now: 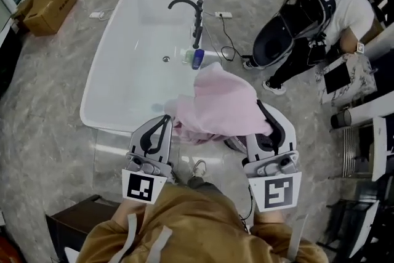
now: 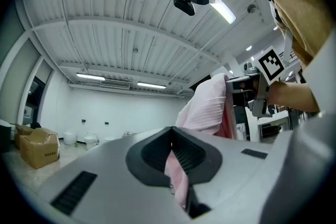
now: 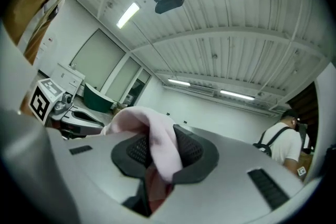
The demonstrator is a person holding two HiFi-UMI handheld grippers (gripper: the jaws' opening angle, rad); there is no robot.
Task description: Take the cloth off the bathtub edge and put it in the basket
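A pale pink cloth (image 1: 221, 105) hangs in the air between my two grippers, stretched above the near right corner of the white bathtub (image 1: 111, 89). My left gripper (image 1: 165, 121) is shut on the cloth's left edge; in the left gripper view the pink cloth (image 2: 207, 110) runs down between the jaws of the left gripper (image 2: 176, 168). My right gripper (image 1: 266, 113) is shut on the cloth's right side, and in the right gripper view the cloth (image 3: 157, 139) drapes over the jaws of the right gripper (image 3: 157, 165). No basket shows in any view.
A black faucet (image 1: 191, 15) and small bottles (image 1: 196, 58) stand on the tub's right rim. A crouching person (image 1: 320, 15) is at the upper right. A cardboard box (image 1: 49, 3) lies at the upper left. Metal racks (image 1: 363, 145) stand on the right, a dark box (image 1: 68, 225) at the lower left.
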